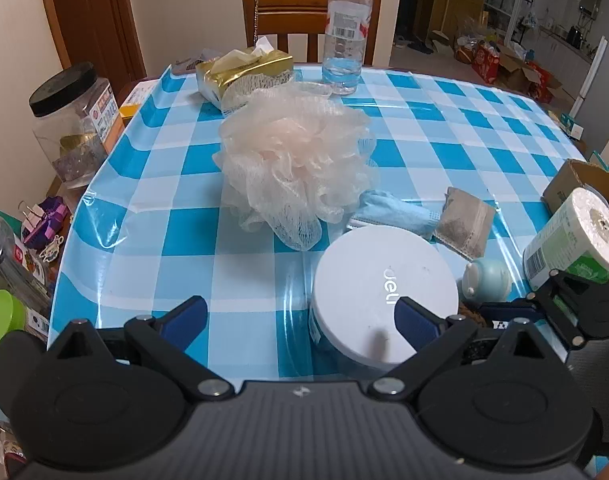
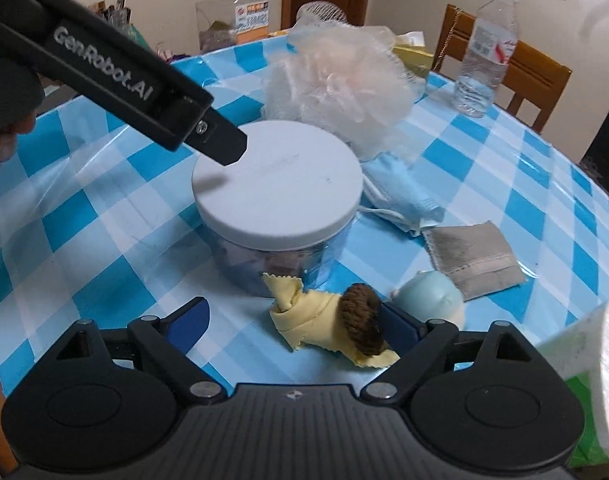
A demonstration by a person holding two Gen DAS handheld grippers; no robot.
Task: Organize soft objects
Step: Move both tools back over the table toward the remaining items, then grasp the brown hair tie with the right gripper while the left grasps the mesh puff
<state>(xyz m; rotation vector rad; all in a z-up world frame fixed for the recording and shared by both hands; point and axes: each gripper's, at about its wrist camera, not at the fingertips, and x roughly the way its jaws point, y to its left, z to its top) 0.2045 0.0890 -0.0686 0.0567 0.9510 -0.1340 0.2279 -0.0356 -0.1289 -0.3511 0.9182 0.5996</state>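
Observation:
A clear jar with a white lid (image 1: 384, 292) (image 2: 280, 184) stands on the checked tablecloth (image 1: 224, 280). My left gripper (image 1: 300, 320) is open just above it; its right finger overlaps the lid, and in the right wrist view one of its fingers (image 2: 224, 146) hovers at the lid's left edge. My right gripper (image 2: 294, 324) is open in front of the jar. A yellow cloth (image 2: 304, 312) wrapped with a brown knitted piece (image 2: 362, 316) lies between its fingers, against the right one. Behind the jar sit a peach mesh pouf (image 1: 296, 160) (image 2: 336, 80), a blue face mask (image 1: 392, 212) (image 2: 400, 192) and a grey sachet (image 1: 464, 220) (image 2: 472, 256).
A pale blue squishy toy (image 2: 428, 300) lies right of the cloth, a wrapped toilet roll (image 1: 576, 236) and a cardboard box (image 1: 584, 180) further right. A water bottle (image 1: 344, 36), a gold tissue pack (image 1: 244, 72) and a chair (image 1: 288, 12) stand at the back. A black-lidded jar (image 1: 72, 120) sits left.

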